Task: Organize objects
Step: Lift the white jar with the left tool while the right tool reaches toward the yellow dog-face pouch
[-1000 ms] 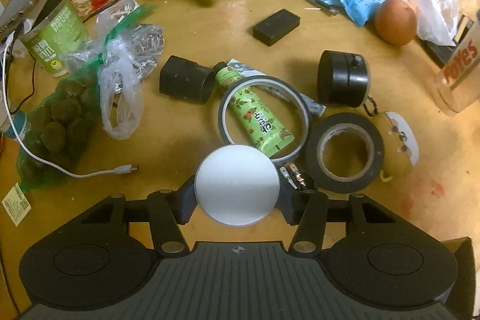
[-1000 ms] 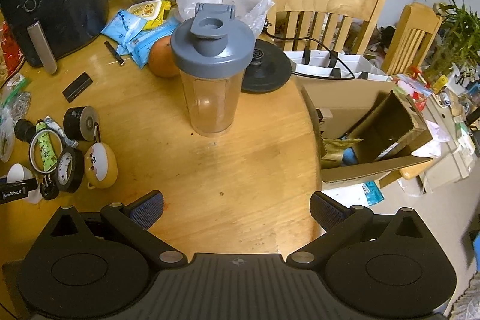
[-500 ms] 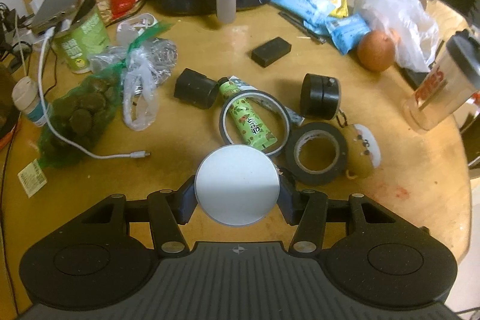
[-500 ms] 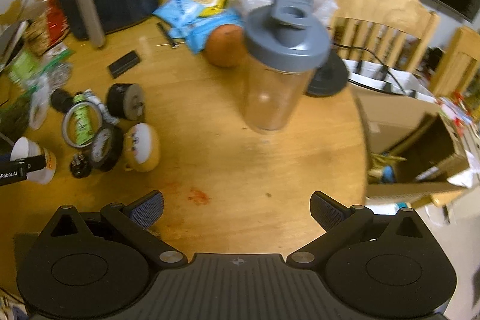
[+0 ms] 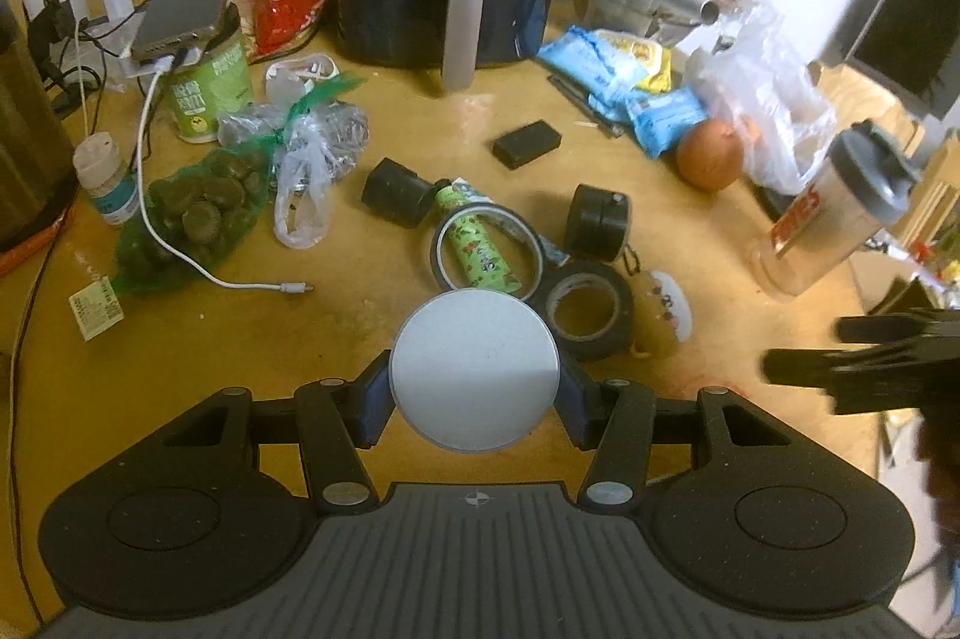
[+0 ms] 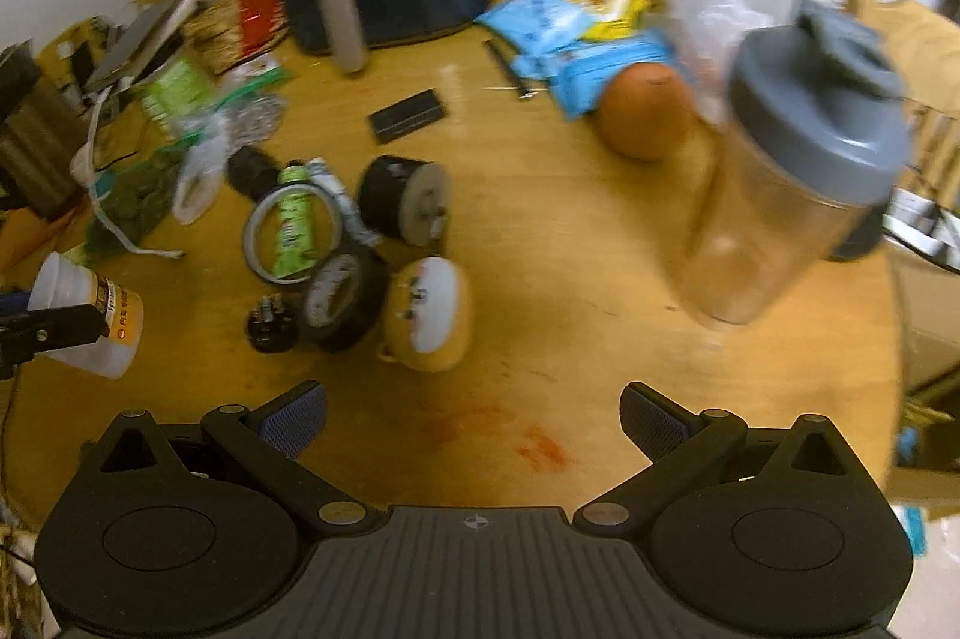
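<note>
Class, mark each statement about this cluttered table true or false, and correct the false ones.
1. The left gripper holds a white-capped bottle. True.
2. The right gripper holds the shaker cup. False: it is open and empty.
3. A green tube lies inside a tape ring. True.
4. The shaker cup has no lid. False: a grey lid is on it.
5. A phone rests on a green cup. True.
</note>
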